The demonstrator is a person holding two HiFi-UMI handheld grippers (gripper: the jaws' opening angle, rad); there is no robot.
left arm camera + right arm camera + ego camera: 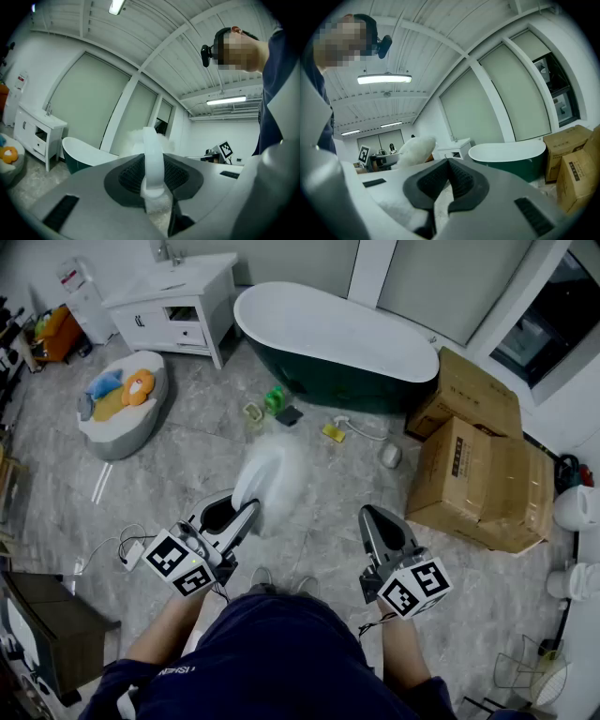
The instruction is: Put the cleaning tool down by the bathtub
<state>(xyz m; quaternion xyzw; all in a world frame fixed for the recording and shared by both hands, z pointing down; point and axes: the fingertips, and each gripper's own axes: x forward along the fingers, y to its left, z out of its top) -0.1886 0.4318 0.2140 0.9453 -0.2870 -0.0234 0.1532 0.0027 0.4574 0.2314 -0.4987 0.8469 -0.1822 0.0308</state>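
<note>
The cleaning tool is a white fluffy duster (272, 479) with a pale flat handle (152, 159). My left gripper (246, 512) is shut on that handle, and the fluffy head points forward, raised over the floor. In the left gripper view the handle stands upright between the dark pads of the left gripper (153, 187). The dark green bathtub (337, 343) with its white inside stands some way ahead, also seen as the bathtub (82, 152) and the bathtub (506, 152). My right gripper (370, 514) is shut and holds nothing; its pads meet at the right gripper (449, 187). The duster (415, 150) shows at its left.
Cardboard boxes (473, 474) stand right of the tub. A white vanity cabinet (178, 301) and a grey pet bed (122, 404) with toys lie to the left. A green bottle (275, 399), a yellow item (333, 432) and a roll (391, 456) lie on the floor before the tub.
</note>
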